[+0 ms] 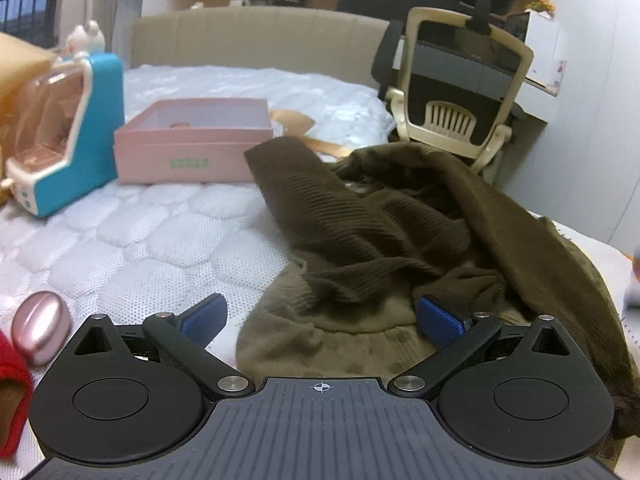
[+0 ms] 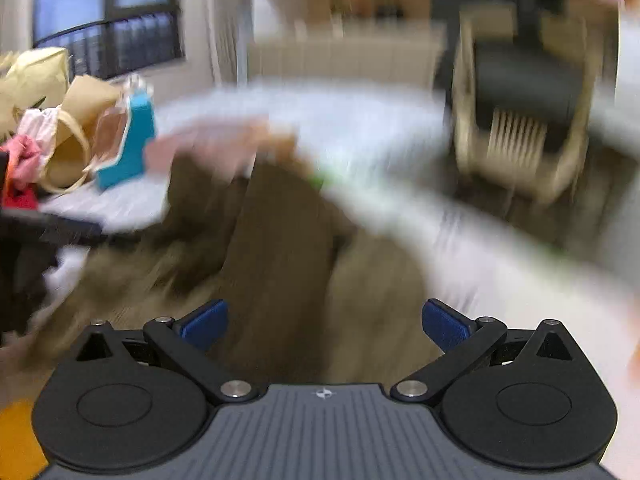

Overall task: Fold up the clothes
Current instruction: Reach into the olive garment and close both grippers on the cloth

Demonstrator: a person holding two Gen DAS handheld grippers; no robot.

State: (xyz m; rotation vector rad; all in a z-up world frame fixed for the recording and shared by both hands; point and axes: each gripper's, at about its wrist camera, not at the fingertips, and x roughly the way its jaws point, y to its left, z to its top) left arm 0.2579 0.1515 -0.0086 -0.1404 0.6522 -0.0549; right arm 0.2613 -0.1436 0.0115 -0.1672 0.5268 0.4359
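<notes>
A crumpled brown garment (image 1: 400, 232) lies on a white bed (image 1: 140, 240). The left gripper (image 1: 320, 318) and right gripper (image 2: 324, 324) hover over it, jaws wide apart, holding nothing. The right view is blurred.

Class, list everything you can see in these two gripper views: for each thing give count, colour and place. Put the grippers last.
Garment: one, brown, crumpled on the mattress ahead of both grippers.
Mattress: one, white quilted, underneath everything.
Box: one, pink, open, behind the garment.
Toy machine: one, blue and white, left of the box.
Oval case: one, metallic pink, near left.
Chair: one, cream and black, beside the bed.
Left gripper: open.
Right gripper: open; view blurred.
</notes>
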